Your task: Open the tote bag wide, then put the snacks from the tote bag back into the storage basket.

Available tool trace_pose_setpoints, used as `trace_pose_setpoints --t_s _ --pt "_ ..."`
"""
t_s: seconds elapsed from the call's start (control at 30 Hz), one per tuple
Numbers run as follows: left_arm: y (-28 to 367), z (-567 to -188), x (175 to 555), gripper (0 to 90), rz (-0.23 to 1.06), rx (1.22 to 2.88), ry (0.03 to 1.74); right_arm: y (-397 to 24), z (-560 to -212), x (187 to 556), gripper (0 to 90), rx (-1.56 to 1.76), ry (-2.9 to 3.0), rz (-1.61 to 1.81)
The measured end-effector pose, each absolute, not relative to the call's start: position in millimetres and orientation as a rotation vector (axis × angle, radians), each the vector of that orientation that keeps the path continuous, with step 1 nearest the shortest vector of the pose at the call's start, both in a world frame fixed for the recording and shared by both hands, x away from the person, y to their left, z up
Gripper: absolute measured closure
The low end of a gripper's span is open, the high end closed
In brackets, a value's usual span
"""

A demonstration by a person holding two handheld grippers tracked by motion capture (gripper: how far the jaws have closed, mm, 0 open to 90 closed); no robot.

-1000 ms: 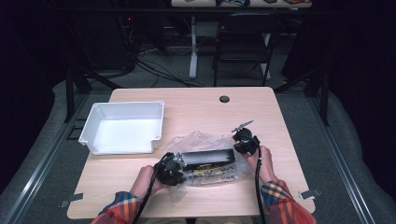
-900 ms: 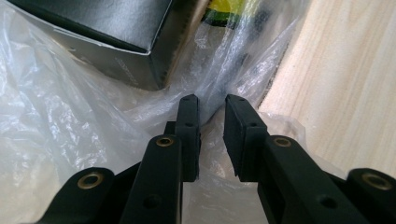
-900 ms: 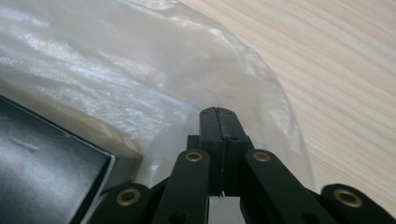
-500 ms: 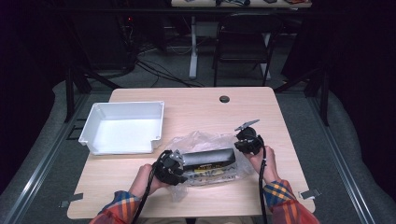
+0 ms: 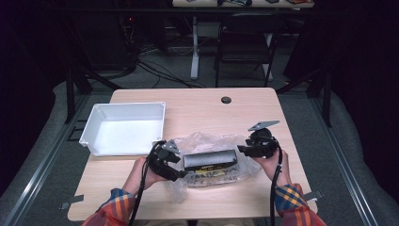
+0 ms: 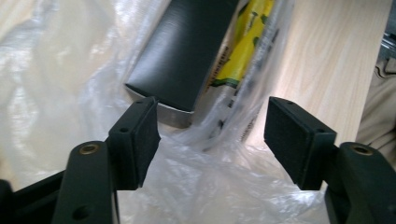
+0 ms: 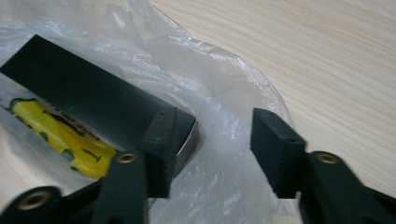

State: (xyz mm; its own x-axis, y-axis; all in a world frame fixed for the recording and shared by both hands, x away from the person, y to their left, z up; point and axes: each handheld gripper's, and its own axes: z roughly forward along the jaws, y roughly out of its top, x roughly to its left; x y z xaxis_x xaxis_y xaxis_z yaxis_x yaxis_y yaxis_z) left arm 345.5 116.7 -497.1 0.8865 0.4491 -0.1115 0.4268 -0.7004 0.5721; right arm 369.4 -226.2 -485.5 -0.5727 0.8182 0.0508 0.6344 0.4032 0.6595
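White tray (image 5: pixel 123 128) sits far left on table (image 5: pixel 202 106). Your left gripper (image 5: pixel 171 167) just opened, jaws apart at black box (image 5: pixel 209 159) left end, nothing pinched. Box lies in clear plastic bag (image 5: pixel 207 141) mid-table. Your right gripper (image 5: pixel 242 149) just opened, released, at box's right end.

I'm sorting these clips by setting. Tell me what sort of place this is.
Most likely a lab or recording workspace, not a home: a lone wooden table on grey carpet, a tangle of cables on the floor behind it, a folding chair at a second desk, and dark surroundings.
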Motion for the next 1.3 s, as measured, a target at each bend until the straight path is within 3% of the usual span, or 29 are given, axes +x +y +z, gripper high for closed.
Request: trace_pose_setpoints --t_s 0.37,0.63,1.0,1.3 --pt "114.0 -494.2 357.3 21.7 0.068 2.468 0.647 -262.0 -485.2 350.0 13.9 1.340 2.359 0.947" --pt "110.4 -487.0 364.2 17.0 0.120 2.500 0.640 -292.2 -491.5 336.0 3.9 1.403 2.308 0.939" --pt "91.8 -482.6 369.5 18.9 0.132 2.597 0.551 -310.2 -505.3 329.8 6.2 1.418 2.295 0.933" --pt "76.6 -491.5 377.8 26.1 0.100 2.673 0.434 -307.4 -510.5 333.9 7.5 1.407 2.314 0.909"
